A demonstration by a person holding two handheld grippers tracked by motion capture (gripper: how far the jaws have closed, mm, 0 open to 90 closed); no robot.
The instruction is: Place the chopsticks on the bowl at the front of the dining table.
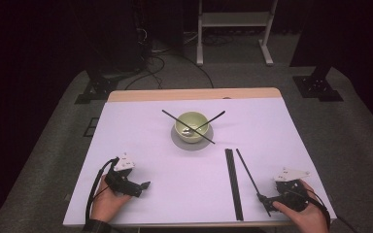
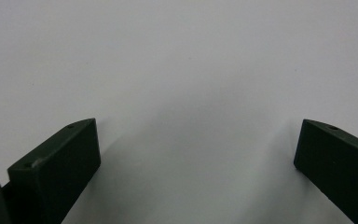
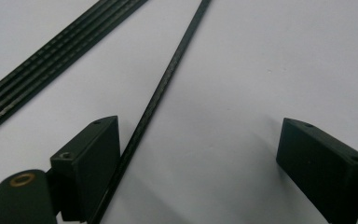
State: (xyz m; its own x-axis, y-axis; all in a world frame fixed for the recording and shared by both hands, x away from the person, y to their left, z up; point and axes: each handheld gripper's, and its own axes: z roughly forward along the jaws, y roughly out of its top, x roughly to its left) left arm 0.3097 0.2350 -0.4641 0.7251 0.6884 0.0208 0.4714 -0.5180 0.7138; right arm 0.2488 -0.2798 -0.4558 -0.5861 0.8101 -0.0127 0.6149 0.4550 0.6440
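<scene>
High view: a white-topped table (image 1: 141, 141) carries a pale green ceramic bowl (image 1: 191, 126) on a round grey coaster (image 1: 179, 142), a little behind the table's middle. Two thin black chopsticks (image 1: 175, 118) lie crossed over the bowl's rim, their ends reaching out toward the far left and far right. Toward the front right, a tight bundle of black chopsticks (image 1: 233, 182) lies straight, running from mid-table to the front edge. Just right of it a single loose black chopstick (image 1: 248, 177) lies slanted, its near end reaching the right gripper (image 1: 267, 201) by the front right corner.

Right gripper view: the jaws stand wide apart over the tabletop, and the loose chopstick (image 3: 163, 88) runs between them, close against the inner face of the left-hand jaw; whether it touches that jaw I cannot tell. It lies flat and is not clamped. The bundle (image 3: 51, 60) crosses the upper left corner.

Left gripper view: the left gripper (image 2: 196, 154) has its jaws spread wide with bare white surface between them. From above, this gripper (image 1: 143, 187) sits near the front left corner, held in the person's left hand (image 1: 108, 201), well apart from the bowl.
</scene>
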